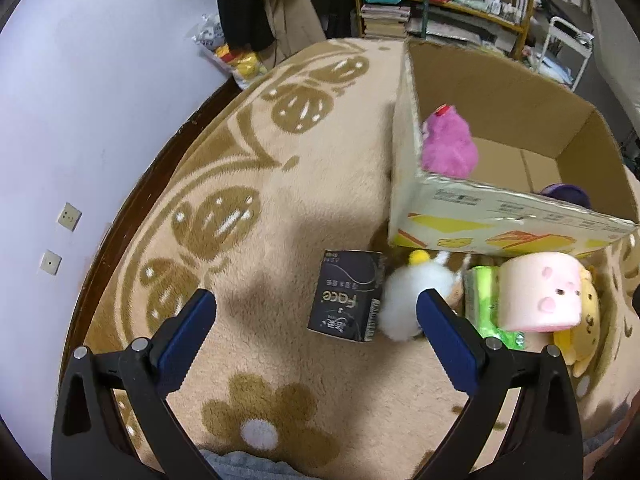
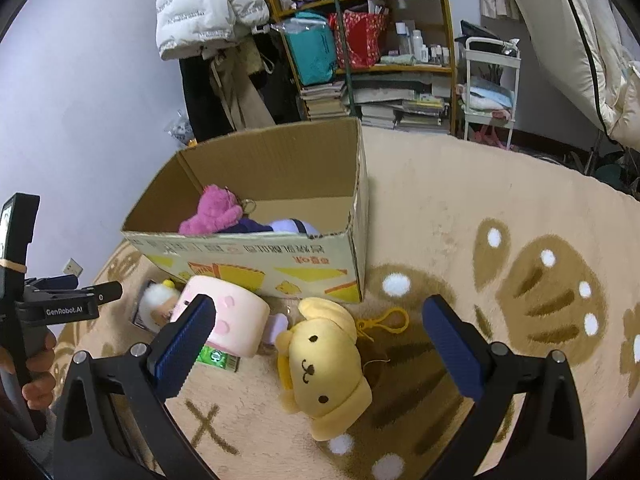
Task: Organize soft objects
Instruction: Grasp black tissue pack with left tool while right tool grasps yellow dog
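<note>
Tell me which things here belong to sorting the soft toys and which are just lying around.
Part of the job: cardboard box, pink plush and purple plush already inside it; yellow dog plush, pink pig plush, white fluffy toy.

Just lying about: black carton, green packet, bookshelf, white jacket.

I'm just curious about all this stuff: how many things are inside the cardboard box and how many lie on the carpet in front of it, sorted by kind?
Soft toys in the cardboard box: 2, pink toy and purple toy
Soft toys on the carpet: 3, yellow dog, pink roll, white fluffy toy
Packets on the carpet: 2, black packet, green packet
Total: 7
</note>
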### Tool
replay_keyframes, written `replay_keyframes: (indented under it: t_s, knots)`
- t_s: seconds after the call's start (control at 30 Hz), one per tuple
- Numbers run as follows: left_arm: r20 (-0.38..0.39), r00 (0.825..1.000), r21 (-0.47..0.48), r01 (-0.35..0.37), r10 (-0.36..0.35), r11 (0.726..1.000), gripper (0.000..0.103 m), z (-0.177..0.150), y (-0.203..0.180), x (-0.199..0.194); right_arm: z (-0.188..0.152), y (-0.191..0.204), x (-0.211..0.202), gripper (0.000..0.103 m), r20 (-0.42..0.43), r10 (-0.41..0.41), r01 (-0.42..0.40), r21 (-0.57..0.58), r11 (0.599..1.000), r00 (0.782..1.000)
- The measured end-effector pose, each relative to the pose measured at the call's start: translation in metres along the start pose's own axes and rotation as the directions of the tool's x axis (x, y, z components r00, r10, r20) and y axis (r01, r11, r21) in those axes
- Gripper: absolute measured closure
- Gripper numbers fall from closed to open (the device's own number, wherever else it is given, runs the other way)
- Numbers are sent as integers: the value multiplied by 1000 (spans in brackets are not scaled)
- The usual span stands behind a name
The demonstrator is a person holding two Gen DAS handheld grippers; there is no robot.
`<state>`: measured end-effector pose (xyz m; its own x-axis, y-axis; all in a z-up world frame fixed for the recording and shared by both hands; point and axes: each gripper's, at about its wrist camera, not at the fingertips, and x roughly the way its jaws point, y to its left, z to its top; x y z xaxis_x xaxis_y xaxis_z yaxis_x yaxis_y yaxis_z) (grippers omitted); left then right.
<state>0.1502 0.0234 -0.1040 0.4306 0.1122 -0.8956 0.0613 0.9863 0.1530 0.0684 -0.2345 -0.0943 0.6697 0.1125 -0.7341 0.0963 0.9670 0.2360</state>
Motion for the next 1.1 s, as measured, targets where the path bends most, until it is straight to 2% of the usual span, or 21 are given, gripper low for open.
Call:
replay_keyframes:
  t_s: [0.37, 0.5, 0.6, 0.77, 0.9, 0.97, 1.03, 1.1]
  knots:
    - [-84, 996, -70, -6, 1, 998, 4, 15, 11, 39, -5, -20, 29, 0, -82, -40, 48, 92, 995, 996]
    - [-112, 993, -96, 34, -45, 995, 4, 18, 12, 52, -10, -27, 41, 8, -128, -29, 47, 139, 989, 991]
    - [-131, 990, -99, 31, -44, 995, 4, 19, 11, 60, -14, -30, 50, 14, -170, -41, 66, 145, 987, 985]
    - [-160, 986, -117, 30, -49, 993, 4, 18, 11, 70, -19, -30, 63, 18, -227, -42, 74, 133, 988, 973]
    - [-165, 985, -119, 28, -48, 993, 4, 18, 10, 75, -22, -29, 67, 18, -238, -36, 69, 131, 989, 971]
    - [-176, 983, -115, 41, -61, 993, 8, 16, 8, 79, -24, -29, 68, 18, -242, -33, 68, 136, 988, 970]
    - [-180, 980, -117, 63, -84, 991, 16, 16, 6, 81, -26, -29, 69, 18, -245, -28, 65, 144, 987, 969]
    - [-174, 982, -111, 59, -78, 992, 17, 16, 4, 81, -25, -29, 71, 18, -247, -25, 63, 147, 987, 969]
